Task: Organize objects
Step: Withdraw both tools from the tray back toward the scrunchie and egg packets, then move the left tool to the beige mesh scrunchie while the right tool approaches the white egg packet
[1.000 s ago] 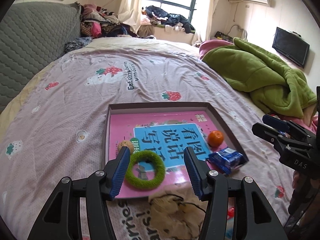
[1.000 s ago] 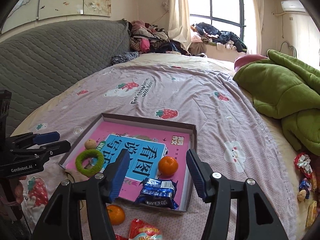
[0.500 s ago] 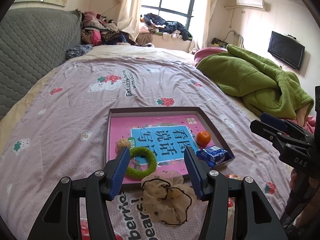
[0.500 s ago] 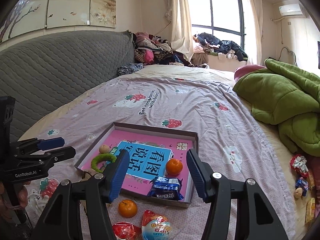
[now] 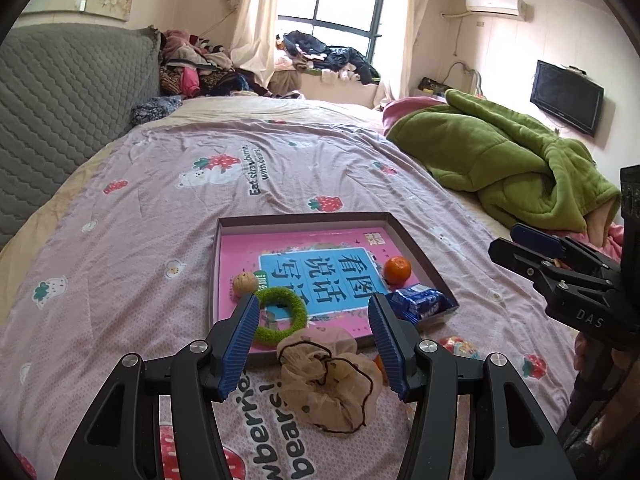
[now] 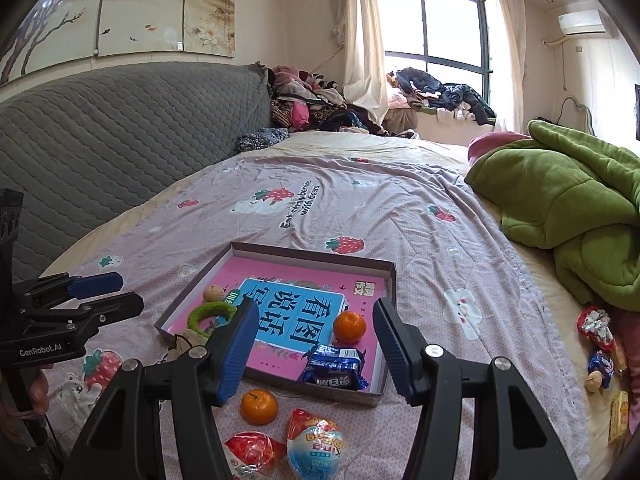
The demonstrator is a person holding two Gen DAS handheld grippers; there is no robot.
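Note:
A shallow box (image 5: 304, 220) (image 6: 390, 276) with a pink book lining it lies on the bed. In it are a green fuzzy ring (image 5: 280, 316) (image 6: 210, 314), a walnut (image 5: 245, 282) (image 6: 213, 293), an orange (image 5: 397, 270) (image 6: 349, 328) and a blue snack pack (image 5: 418, 305) (image 6: 334, 366). A beige scrunchie (image 5: 328, 380) lies on the sheet in front of the box, under my open, empty left gripper (image 5: 314, 346). My right gripper (image 6: 314, 352) is open and empty above the box's near edge. A second orange (image 6: 259, 407) and two wrapped eggs (image 6: 316, 446) lie in front of the box.
A green blanket (image 5: 500, 168) (image 6: 568, 200) is heaped at the right. More wrapped snacks (image 6: 600, 344) lie at the right bed edge. A grey quilted headboard (image 6: 100, 140) runs along the left. Clothes (image 5: 192, 68) are piled at the back.
Both grippers have pulled back and risen from the box. The scrunchie, the second orange and the wrapped eggs have come into view in front of the box. Both stayed open.

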